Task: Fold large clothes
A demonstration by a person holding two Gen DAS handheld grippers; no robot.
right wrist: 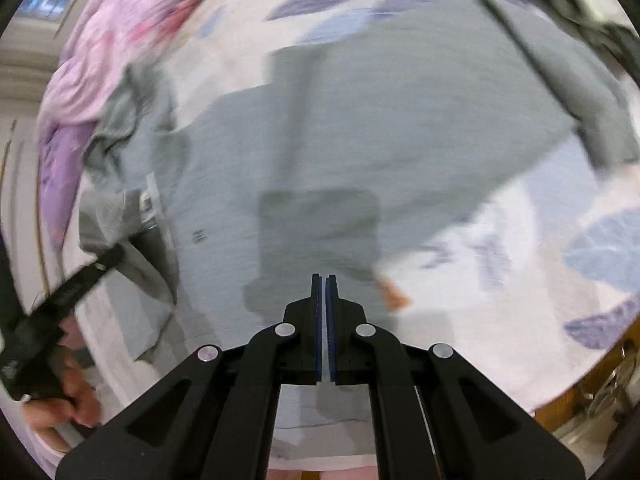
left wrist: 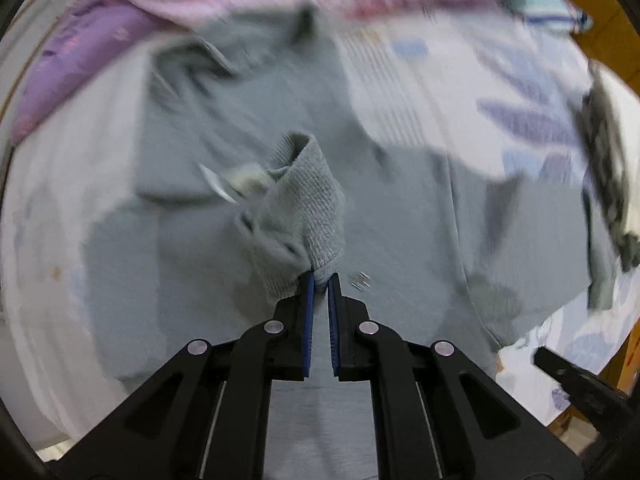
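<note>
- Lying spread across the patterned bed sheet (left wrist: 500, 92) is the grey garment (left wrist: 248, 112), with pink bedding (right wrist: 120, 40) bunched along its far edge.
- The left gripper (left wrist: 320, 280) is pinching the garment's ribbed cuff (left wrist: 316, 208), jaws clamped on it, above the garment's middle.
- The right gripper (right wrist: 324, 278) is hovering over the garment, jaws together and holding nothing.

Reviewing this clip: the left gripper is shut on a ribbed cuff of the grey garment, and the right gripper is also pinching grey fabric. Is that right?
Not quite. The left gripper does pinch the ribbed cuff of the grey garment, but the right gripper is shut with nothing between its pads, as the right wrist view shows.
</note>
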